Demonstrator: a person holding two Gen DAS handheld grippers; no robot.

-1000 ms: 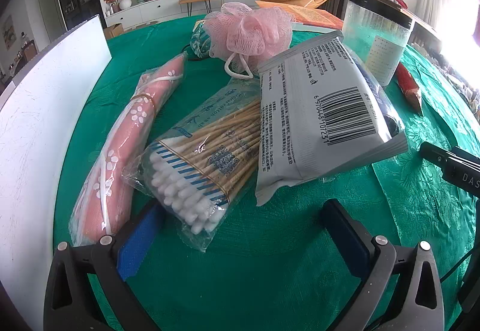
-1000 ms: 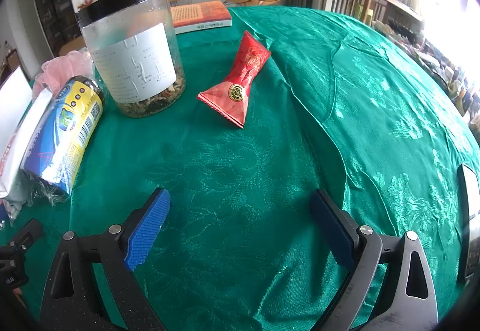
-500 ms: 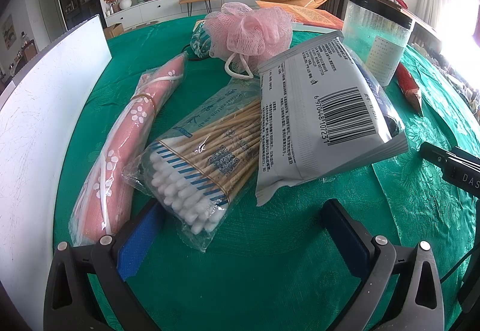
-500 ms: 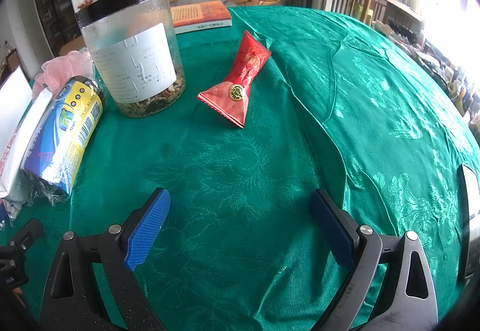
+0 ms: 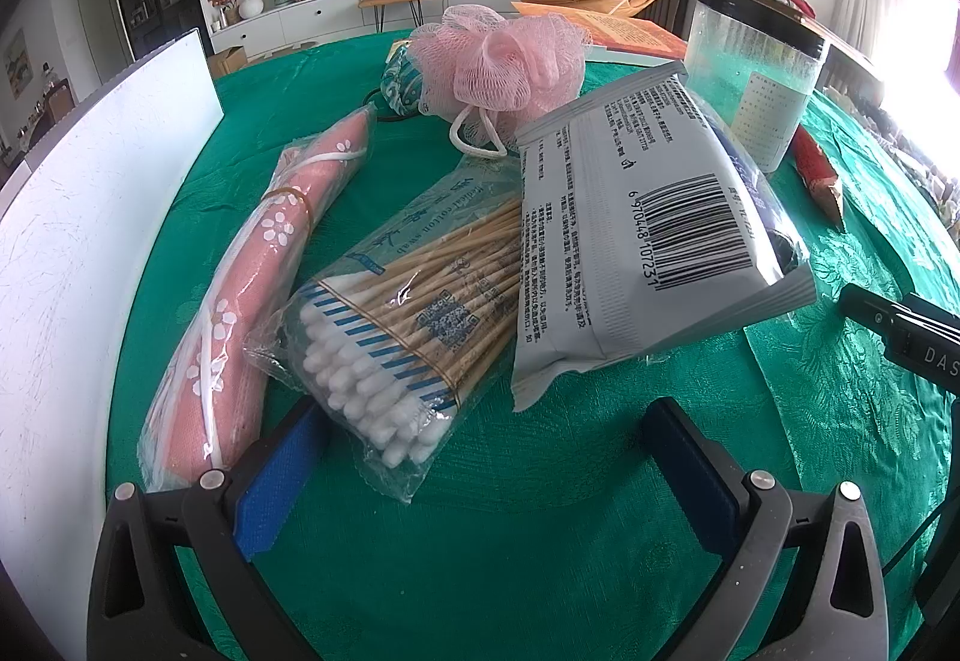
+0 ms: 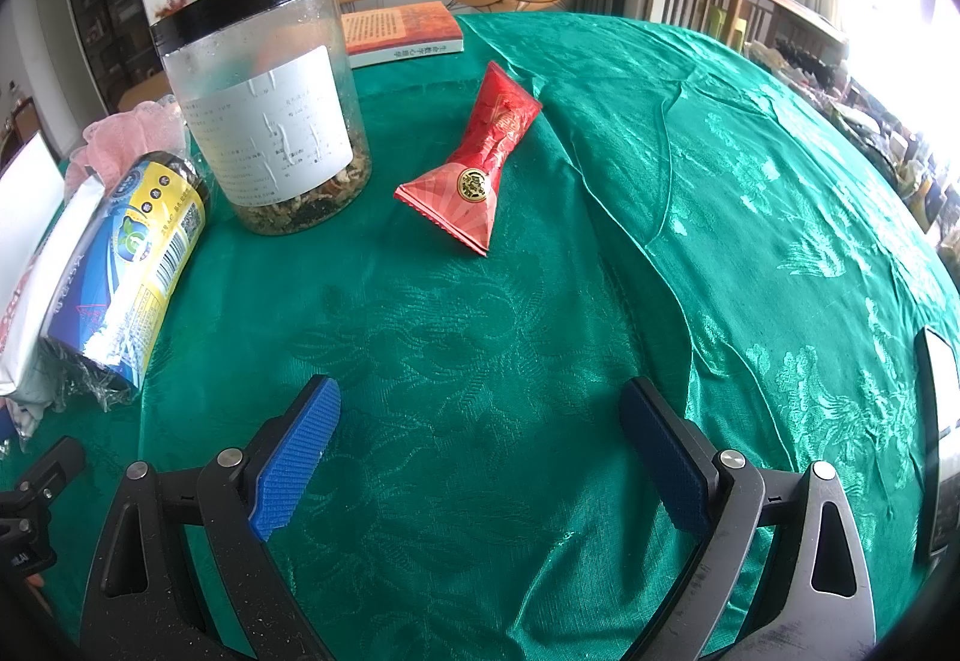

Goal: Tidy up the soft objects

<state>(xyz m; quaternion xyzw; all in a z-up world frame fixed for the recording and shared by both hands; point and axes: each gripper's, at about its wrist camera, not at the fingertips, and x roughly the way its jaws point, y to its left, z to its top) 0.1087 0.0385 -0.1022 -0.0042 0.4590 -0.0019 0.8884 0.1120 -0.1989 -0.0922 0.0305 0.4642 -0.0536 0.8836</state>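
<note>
In the left wrist view a bag of cotton swabs (image 5: 414, 325) lies just ahead of my open, empty left gripper (image 5: 486, 451). A pink flowered cloth roll in plastic (image 5: 258, 277) lies to its left, a grey-white soft pack with a barcode (image 5: 648, 235) to its right, and a pink mesh bath pouf (image 5: 504, 61) behind. In the right wrist view my right gripper (image 6: 480, 433) is open and empty above bare green cloth. A red wrapped packet (image 6: 480, 163) lies ahead of it. A blue-yellow roll in plastic (image 6: 129, 271) lies at the left.
A clear jar with a black lid (image 6: 270, 103) stands behind the roll; it also shows in the left wrist view (image 5: 756, 73). An orange book (image 6: 402, 31) lies at the back. A white board (image 5: 78, 241) stands along the left. A green tablecloth (image 6: 720, 181) covers the table.
</note>
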